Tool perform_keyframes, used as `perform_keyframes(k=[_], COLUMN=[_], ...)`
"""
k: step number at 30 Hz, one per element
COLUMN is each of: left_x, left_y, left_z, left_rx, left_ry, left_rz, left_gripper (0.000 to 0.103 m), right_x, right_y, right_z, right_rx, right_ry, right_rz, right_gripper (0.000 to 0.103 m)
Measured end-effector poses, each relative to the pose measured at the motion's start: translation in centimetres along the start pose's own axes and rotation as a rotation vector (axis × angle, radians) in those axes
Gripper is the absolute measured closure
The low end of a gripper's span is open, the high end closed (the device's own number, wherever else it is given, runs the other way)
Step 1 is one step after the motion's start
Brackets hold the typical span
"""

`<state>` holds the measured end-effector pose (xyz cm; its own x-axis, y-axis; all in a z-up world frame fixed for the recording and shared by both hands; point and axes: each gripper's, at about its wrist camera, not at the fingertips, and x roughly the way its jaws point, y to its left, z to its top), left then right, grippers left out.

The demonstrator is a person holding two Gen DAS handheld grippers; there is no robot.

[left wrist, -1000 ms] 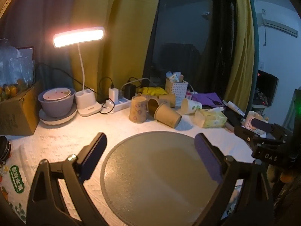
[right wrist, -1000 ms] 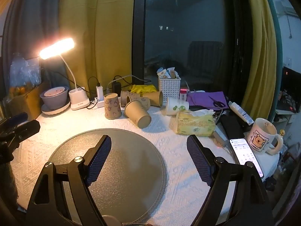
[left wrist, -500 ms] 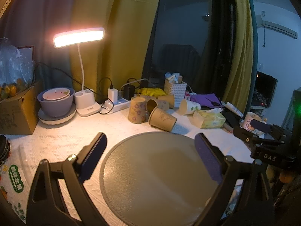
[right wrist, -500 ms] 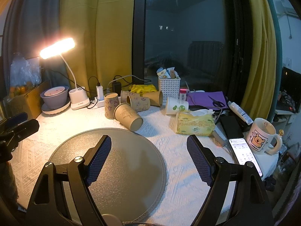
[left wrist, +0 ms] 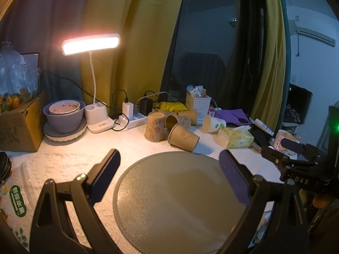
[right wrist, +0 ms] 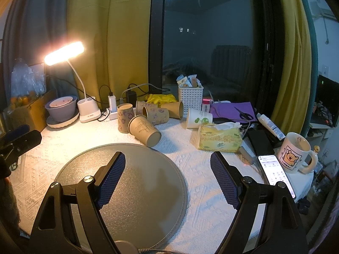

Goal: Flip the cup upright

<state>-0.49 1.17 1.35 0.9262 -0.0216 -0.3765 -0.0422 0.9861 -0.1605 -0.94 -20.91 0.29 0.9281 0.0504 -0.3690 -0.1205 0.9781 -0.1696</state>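
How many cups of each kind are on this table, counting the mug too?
Brown paper cups: 5, one upright, four lying
White paper cup: 1, lying
Ceramic mug: 1, upright
Total: 7

The table (right wrist: pixel 211 192) is covered by a white textured cloth, with a round grey mat (right wrist: pixel 135 190) laid at its front. Behind the mat, paper cups (right wrist: pixel 144 130) are scattered, some tipped over, beside a tissue pack (right wrist: pixel 219 140), a phone (right wrist: pixel 275 173), a mug (right wrist: pixel 295 152) and a desk lamp (right wrist: pixel 88 111).
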Motion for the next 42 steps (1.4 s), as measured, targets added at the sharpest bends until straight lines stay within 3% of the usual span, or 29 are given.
perform_keyframes(k=[42], left_x=[-2.5], left_y=[0.1], left_z=[0.0], left_rx=[-0.019], left_ry=[-0.052], left_rz=[-0.026], left_gripper=[0.008], right_x=[-0.9], right_y=[0.1], right_z=[0.7], right_rx=[-0.008], right_ry=[-0.008], right_rz=[-0.006], right_gripper=[0.018])
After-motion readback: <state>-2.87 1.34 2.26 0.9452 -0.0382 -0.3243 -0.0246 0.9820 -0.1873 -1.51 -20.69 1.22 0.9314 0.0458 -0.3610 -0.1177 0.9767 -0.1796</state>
